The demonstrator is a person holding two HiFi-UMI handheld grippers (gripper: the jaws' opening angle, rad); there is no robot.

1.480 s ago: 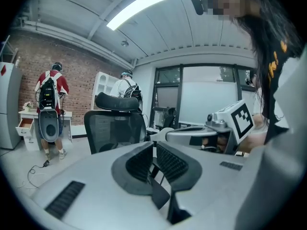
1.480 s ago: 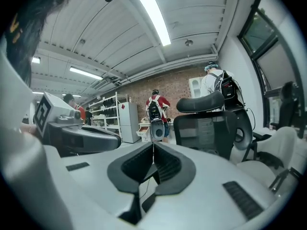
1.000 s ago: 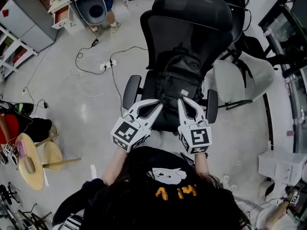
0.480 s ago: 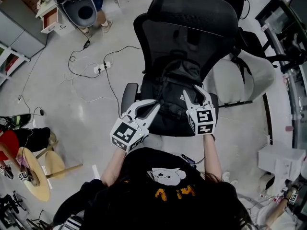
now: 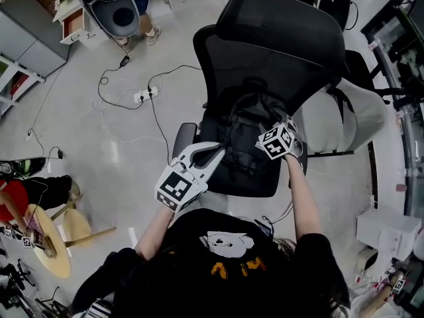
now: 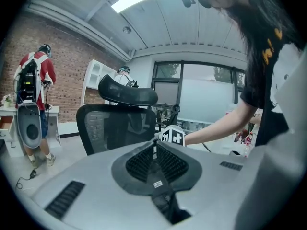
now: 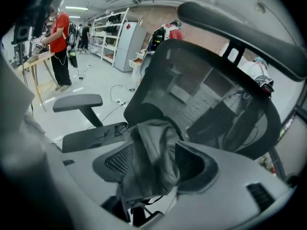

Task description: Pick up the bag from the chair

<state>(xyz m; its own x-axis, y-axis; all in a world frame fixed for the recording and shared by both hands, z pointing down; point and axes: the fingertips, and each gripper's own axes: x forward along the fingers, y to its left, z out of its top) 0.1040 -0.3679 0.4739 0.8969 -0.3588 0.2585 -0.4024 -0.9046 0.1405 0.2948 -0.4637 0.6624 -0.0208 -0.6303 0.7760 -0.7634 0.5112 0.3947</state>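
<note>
A black backpack [image 5: 246, 126] sits on the seat of a black mesh office chair [image 5: 278, 38], leaning against the backrest. My right gripper [image 5: 270, 123] is at the bag's upper right part. In the right gripper view its jaws hold a fold of grey-black bag fabric [image 7: 153, 143] between the ribbed pads, so the right gripper [image 7: 153, 164] is shut on the bag. My left gripper [image 5: 220, 153] hovers at the seat's front left, beside the bag and apart from it. In the left gripper view the left gripper [image 6: 154, 148] is shut, with nothing between its pads.
The chair's left armrest [image 5: 182, 134] stands just beside my left gripper. A white chair [image 5: 351, 118] is close on the right. A power strip with cables [image 5: 144, 97] lies on the floor to the left. A person [image 5: 142, 5] stands at the far back left.
My right gripper has moved forward and up from the seat's front to the top of the bag and has taken hold of its fabric. The left gripper has hardly moved.
</note>
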